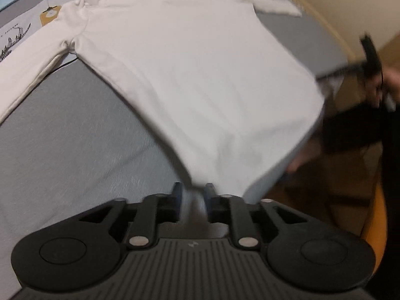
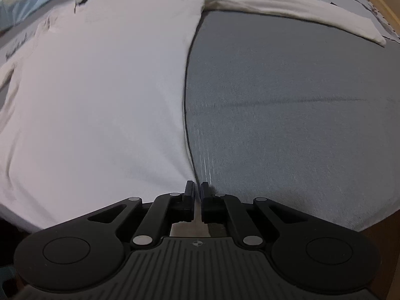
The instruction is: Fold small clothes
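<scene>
A white long-sleeved shirt (image 1: pixel 190 70) lies spread flat on a grey sheet (image 1: pixel 75 137), collar at the far end. My left gripper (image 1: pixel 193 192) stands at the shirt's near hem corner, its blue-padded fingers (image 1: pixel 177 195) a little apart with a fold of white cloth in the gap; the pads do not visibly press it. In the right wrist view the shirt (image 2: pixel 100 95) fills the left half, one sleeve (image 2: pixel 287 7) stretched out to the right. My right gripper (image 2: pixel 197 190) is shut on the shirt's other hem corner, right at its side edge.
Printed cloth with dark line drawings (image 1: pixel 15 40) and a tan tag (image 1: pixel 50 15) lie beyond the shirt's left sleeve. Blue fabric (image 2: pixel 37 0) sits far left. A wooden edge (image 1: pixel 325 20) borders the sheet on the right, where a person's hand (image 1: pixel 387 82) shows, blurred.
</scene>
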Motion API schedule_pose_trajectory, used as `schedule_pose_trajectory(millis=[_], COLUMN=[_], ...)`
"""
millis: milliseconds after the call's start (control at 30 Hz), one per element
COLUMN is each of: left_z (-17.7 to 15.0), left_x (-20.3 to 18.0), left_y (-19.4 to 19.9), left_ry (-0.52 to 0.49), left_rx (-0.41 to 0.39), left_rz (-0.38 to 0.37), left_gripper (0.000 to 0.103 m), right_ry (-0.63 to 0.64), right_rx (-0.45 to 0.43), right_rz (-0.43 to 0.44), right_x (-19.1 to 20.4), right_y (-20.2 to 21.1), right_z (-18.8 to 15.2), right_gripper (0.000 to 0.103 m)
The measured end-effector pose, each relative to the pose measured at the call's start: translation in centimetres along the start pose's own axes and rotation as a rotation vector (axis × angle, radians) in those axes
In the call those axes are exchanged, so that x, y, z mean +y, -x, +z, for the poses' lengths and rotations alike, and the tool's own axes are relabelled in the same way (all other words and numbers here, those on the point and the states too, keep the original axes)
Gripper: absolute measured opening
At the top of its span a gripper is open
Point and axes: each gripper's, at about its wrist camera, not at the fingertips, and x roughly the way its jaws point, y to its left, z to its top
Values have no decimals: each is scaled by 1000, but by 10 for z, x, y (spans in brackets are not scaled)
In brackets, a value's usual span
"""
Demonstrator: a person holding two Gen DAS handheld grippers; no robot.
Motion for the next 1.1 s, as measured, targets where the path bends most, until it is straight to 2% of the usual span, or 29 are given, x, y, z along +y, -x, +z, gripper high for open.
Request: schedule_pose_trajectory(millis=[100,167,200,233,267,300,333,367,433,467,500,533,567,633,700,767,800,833,900,967,1000,1067,1100], left_z=[5,13,15,16,18,16,15,14,15,14,13,12,10,3,1,2,3,3,2,5,6,11,14], left_x=[-8,-18,-23,-24,-25,-30,-33,-28,-15,-11,-9,-11,-12,-14,-15,-10,-8,-8,-12,-15,-14,-17,-19], left_y=[-12,-23,-29,-33,-35,-27,-11,12,54,63,63,53,35,6,0,3,5,3,-3,-13,-17,-29,-35], left_ry=[-18,-39,-60,-70,-74,-94,-127,-120,-29,-7,2,-5,-16,-44,-56,-18,-5,-3,-4,6,16,22,23], left_rx=[-16,-16,7,46,94,118,87,8,-179,-225,-225,-170,-80,72,94,52,42,43,47,51,48,50,60], left_rz=[-57,-64,-49,-36,-42,-52,-82,-127,-233,-264,-274,-246,-187,-103,-90,-78,-83,-93,-85,-91,-92,-56,-39], left_gripper=[42,43,37,15,6,1,0,0,0,0,0,0,0,0,0,2,8,28,56,57,57,53,32], right_ry=[46,96,115,121,112,90,61,5,-109,-154,-196,-235,-265,-258,-231,-189,-172,-164,-151,-128,-110,-75,-54], right_rx=[54,58,53,52,52,47,27,-15,-111,-159,-194,-207,-197,-137,-99,-93,-88,-80,-50,-24,-12,10,21], right_rz=[6,-6,-11,-8,-2,11,29,70,186,246,281,293,276,176,116,79,65,59,47,32,18,-7,-18], right_x=[5,11,13,13,13,10,5,-4,-21,-30,-39,-44,-48,-47,-43,-34,-31,-30,-30,-27,-24,-16,-13], right_y=[-11,-15,-15,-14,-12,-8,-1,13,42,56,63,65,61,42,27,21,18,15,6,0,-4,-11,-14], right_z=[-7,-11,-11,-11,-11,-10,-7,-3,2,4,5,6,8,7,9,9,10,12,10,12,11,9,7], right_gripper=[24,25,25,17,6,5,5,5,5,5,5,5,5,5,5,5,5,6,7,13,20,22,22])
